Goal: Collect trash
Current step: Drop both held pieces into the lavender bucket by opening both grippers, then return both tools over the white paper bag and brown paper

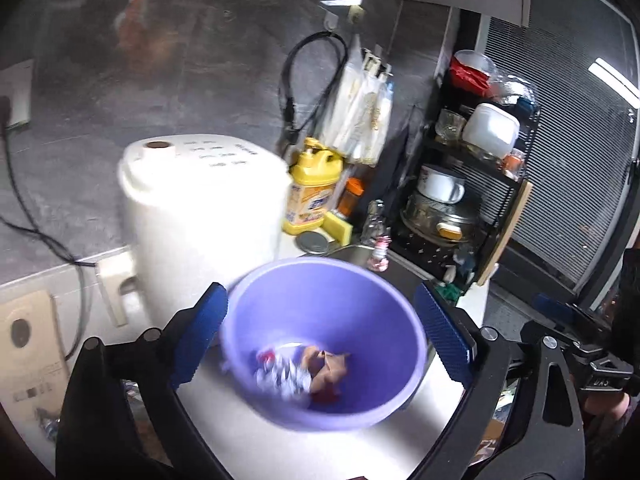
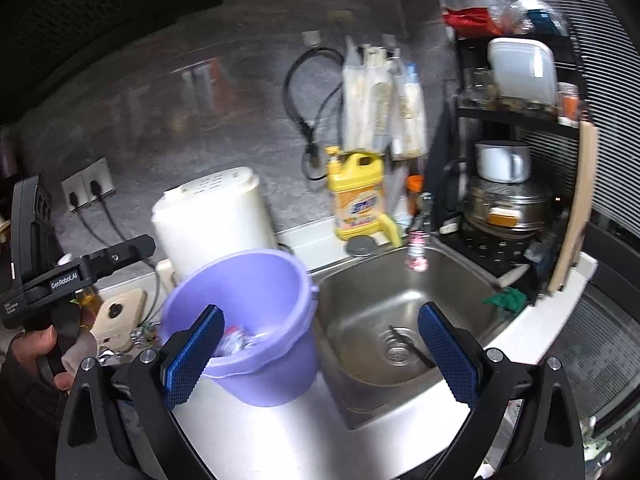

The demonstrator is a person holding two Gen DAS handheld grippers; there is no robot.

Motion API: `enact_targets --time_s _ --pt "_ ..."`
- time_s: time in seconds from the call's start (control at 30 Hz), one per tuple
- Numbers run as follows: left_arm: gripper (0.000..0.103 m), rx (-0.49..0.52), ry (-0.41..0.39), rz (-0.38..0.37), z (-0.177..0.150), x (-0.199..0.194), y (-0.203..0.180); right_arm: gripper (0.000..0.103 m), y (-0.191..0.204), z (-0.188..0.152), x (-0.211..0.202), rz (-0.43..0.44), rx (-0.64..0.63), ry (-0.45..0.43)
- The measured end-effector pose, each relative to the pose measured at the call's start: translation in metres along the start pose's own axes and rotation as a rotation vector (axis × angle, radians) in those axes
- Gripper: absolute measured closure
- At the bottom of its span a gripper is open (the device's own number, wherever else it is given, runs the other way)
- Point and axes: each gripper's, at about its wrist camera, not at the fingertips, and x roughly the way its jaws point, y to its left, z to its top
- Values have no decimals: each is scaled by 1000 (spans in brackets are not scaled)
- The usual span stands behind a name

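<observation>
Purple bucket [image 1: 320,344] holding crumpled wrappers [image 1: 300,372], steel sink [image 2: 400,320] beside, both grippers spread.

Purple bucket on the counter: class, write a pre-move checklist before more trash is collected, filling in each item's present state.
1. Purple bucket upright beside the sink: ok.
2. Bucket has room; crumpled wrappers cover only its bottom: ok.
3. Left hand-held gripper open and empty: ok.
4. Right hand-held gripper open and empty: ok.
5. Next trash piece identified: cannot tell; the green scrap on the sink's edge is too blurred.
</observation>
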Motion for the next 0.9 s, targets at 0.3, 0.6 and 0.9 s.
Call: enact_targets --time_s 0.3,0.6,0.9 --pt "7 -68 -17 154 -20 -62 35 8 41 -7 28 162 -20 28" --pt "6 -111 -45 257 -40 -118 59 8 91 -11 44 291 -83 53" --pt "6 -128 -73 378 -60 -157 72 8 136 -19 42 402 -159 61"
